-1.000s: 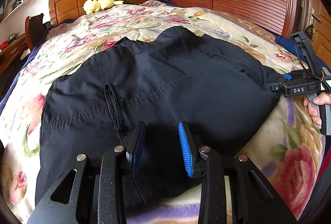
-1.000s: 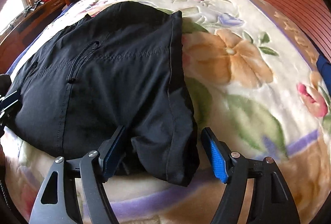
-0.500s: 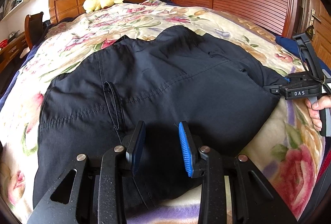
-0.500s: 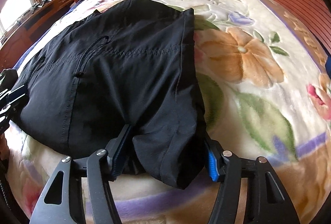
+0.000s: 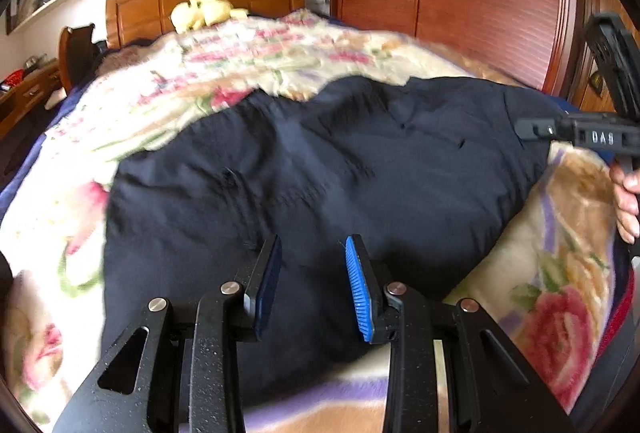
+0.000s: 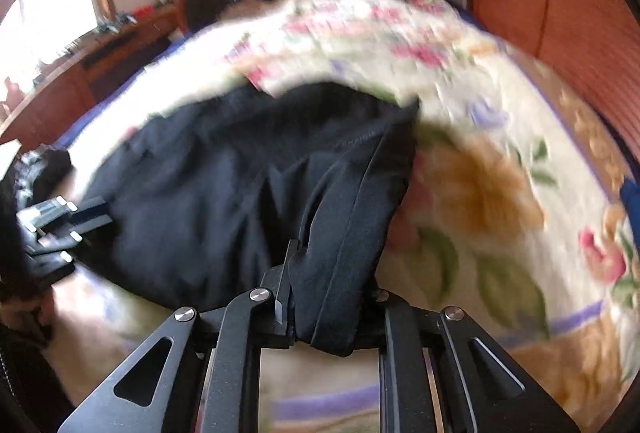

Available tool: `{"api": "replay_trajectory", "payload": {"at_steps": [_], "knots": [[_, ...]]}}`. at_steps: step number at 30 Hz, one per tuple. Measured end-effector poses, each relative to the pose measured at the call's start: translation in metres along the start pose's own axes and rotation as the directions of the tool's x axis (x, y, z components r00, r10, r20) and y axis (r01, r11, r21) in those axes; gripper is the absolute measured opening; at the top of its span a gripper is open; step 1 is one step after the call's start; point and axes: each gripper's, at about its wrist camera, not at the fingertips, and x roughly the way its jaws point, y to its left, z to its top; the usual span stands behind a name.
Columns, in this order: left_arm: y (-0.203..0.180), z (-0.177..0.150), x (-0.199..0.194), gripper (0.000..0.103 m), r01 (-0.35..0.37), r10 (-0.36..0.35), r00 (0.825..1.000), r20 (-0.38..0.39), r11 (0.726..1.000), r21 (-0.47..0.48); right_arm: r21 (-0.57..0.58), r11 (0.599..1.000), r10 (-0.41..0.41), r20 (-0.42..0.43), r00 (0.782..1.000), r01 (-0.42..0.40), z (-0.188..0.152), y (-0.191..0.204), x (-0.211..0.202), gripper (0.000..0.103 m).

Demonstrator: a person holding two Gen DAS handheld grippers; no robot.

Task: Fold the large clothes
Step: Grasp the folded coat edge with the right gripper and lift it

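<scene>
Count: one black garment (image 5: pixel 320 169), two tongs, one flowered blanket (image 5: pixel 248 65), one yellow soft toy (image 5: pixel 200 13).
Left gripper (image 5: pixel 312 285): pads a little apart, cloth between them; cannot tell if they pinch it.
Garment: lies on the blanket, long way running side to side between both tongs.
Right gripper (image 6: pixel 328 297): just closed, clamped on a bunched garment corner.
</scene>
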Motion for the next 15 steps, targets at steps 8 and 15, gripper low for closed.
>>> {"api": "replay_trajectory", "payload": {"at_steps": [8, 15], "knots": [[0.041, -0.032, -0.051, 0.034, -0.047, 0.050, 0.998, 0.030, 0.995, -0.092, -0.170, 0.981, 0.109, 0.112, 0.988, -0.089, 0.039, 0.091, -0.018, 0.016], [0.062, -0.049, -0.089, 0.034, -0.094, 0.108, 0.990, 0.088, 0.984, -0.152, -0.315, 0.931, 0.214, 0.062, 0.975, -0.185, 0.056, 0.167, 0.007, 0.015]]}}
